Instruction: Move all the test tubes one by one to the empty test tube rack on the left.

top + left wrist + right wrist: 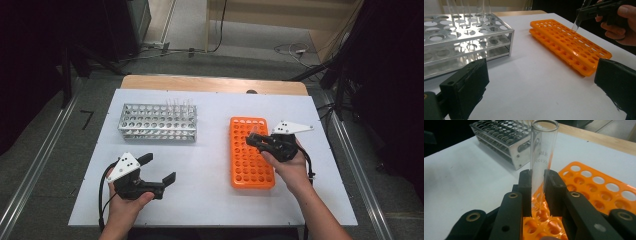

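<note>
**Count on the tabletop: two racks, two tongs, one tube held**

Two racks stand on the white tabletop (210, 200): one metal rack (157, 122) and, to its right, one orange rack (251, 152). Several clear tubes (179, 104) rise from the metal rack's far right corner; their number is unclear. One glass tube (541, 165) sits over the orange rack. Two tongs: left tongs (159, 169), right tongs (253, 140).

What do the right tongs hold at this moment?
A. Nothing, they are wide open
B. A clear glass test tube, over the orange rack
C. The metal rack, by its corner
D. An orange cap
B: in the right gripper view the right tongs are closed on a clear test tube above the orange rack, while the metal rack stands apart on the table.
</note>
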`<state>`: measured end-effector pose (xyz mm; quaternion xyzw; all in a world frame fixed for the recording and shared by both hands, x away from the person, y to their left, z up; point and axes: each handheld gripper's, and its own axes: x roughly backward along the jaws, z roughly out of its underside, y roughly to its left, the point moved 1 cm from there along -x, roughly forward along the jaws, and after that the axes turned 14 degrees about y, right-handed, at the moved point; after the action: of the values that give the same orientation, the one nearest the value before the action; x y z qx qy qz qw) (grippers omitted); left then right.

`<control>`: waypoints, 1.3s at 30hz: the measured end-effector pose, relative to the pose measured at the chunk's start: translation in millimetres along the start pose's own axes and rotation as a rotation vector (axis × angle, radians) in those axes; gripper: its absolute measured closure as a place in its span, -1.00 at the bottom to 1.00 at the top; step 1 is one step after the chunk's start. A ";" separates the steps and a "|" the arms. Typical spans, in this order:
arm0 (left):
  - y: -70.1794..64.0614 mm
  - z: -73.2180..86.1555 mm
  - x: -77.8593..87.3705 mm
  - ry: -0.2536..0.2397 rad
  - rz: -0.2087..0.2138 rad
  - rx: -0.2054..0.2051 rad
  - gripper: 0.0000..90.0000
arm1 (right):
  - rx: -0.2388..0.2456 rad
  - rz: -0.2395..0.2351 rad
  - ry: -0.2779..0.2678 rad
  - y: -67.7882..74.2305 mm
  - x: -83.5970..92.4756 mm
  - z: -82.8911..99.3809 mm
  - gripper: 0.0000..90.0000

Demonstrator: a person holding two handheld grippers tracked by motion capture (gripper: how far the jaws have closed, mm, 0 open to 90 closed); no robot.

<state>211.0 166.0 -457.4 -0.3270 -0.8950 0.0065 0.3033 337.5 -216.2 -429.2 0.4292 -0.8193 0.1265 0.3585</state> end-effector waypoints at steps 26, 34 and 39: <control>-44.6 -20.1 -17.7 -0.018 0.122 -0.089 -0.84 | 0.109 -0.178 0.048 83.7 -15.6 14.3 0.64; -57.8 -24.6 -20.7 -0.022 0.152 -0.119 -0.47 | 0.144 -0.206 0.065 102.3 -24.9 13.7 0.64; -66.7 -25.0 -26.2 -0.012 0.176 -0.146 -0.22 | 0.158 -0.223 0.076 112.2 -29.5 13.4 0.64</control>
<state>201.7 93.5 -437.1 -0.4257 -0.8626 -0.0303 0.2716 253.0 -137.8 -448.0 0.5394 -0.7399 0.1661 0.3660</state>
